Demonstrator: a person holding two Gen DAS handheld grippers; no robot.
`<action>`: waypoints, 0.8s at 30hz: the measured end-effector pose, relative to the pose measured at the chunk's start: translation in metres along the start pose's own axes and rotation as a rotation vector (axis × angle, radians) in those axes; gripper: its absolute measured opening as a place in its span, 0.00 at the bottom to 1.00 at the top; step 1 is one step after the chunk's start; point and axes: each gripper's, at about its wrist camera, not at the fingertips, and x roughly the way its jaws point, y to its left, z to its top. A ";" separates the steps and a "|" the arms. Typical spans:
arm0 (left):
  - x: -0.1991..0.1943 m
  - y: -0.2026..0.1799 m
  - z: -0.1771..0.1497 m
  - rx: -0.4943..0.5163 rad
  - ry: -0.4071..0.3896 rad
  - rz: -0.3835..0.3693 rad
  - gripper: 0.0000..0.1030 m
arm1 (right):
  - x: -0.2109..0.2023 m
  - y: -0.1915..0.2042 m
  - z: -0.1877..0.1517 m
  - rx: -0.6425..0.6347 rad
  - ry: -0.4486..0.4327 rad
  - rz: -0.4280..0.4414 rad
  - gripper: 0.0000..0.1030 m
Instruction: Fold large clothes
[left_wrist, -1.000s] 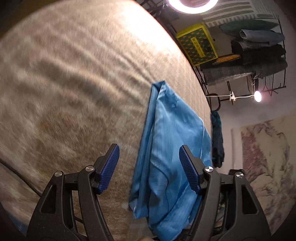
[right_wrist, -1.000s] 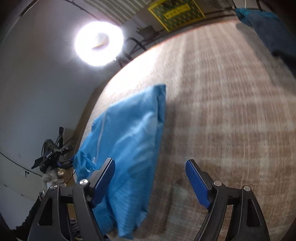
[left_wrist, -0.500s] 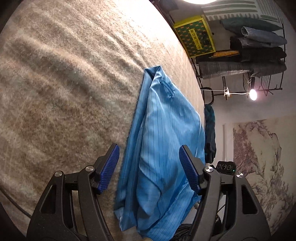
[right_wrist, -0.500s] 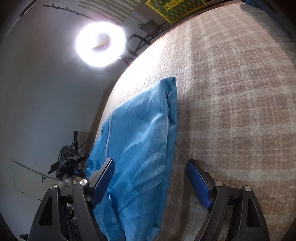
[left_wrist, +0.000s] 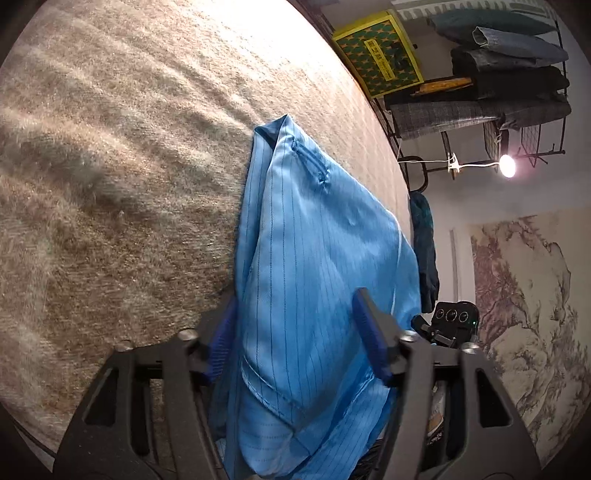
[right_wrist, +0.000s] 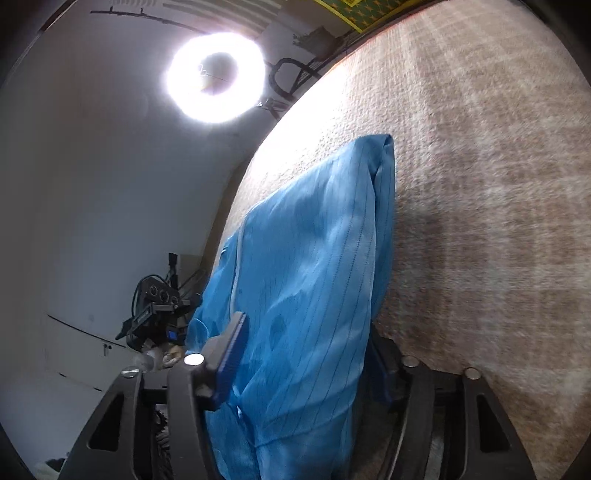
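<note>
A light-blue pinstriped garment (left_wrist: 314, 229) lies folded into a long strip on a beige woolly surface (left_wrist: 129, 166). Its near end runs between the fingers of my left gripper (left_wrist: 295, 339), whose jaws are closing: the left pad is half hidden behind the cloth's edge and the right pad (left_wrist: 369, 343) rests above the fabric. In the right wrist view the same garment (right_wrist: 314, 240) passes between the fingers of my right gripper (right_wrist: 306, 354), also closing. Its left pad (right_wrist: 232, 343) lies over the cloth and the right one is tucked behind the folded edge. Neither pair visibly pinches the cloth.
A wire rack of folded dark clothes (left_wrist: 509, 74), a yellow-green box (left_wrist: 376, 59) and a small lamp (left_wrist: 506, 164) stand beyond the surface's far edge. A dark teal cloth (left_wrist: 424, 240) hangs off the side. A ring light (right_wrist: 216, 75) glares at the far end.
Both grippers moved forward over the garment's near end. Their jaws narrowed, and the blue cloth now lies between the fingers of each, where before it lay partly beside them.
</note>
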 end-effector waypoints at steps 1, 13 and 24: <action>0.002 0.000 -0.001 0.000 -0.003 0.008 0.43 | 0.002 0.002 0.000 0.000 0.001 -0.002 0.49; 0.006 -0.039 -0.017 0.158 -0.070 0.170 0.11 | 0.000 0.032 -0.005 -0.103 -0.001 -0.162 0.16; -0.010 -0.094 -0.043 0.285 -0.144 0.169 0.06 | -0.025 0.086 -0.007 -0.257 -0.069 -0.270 0.03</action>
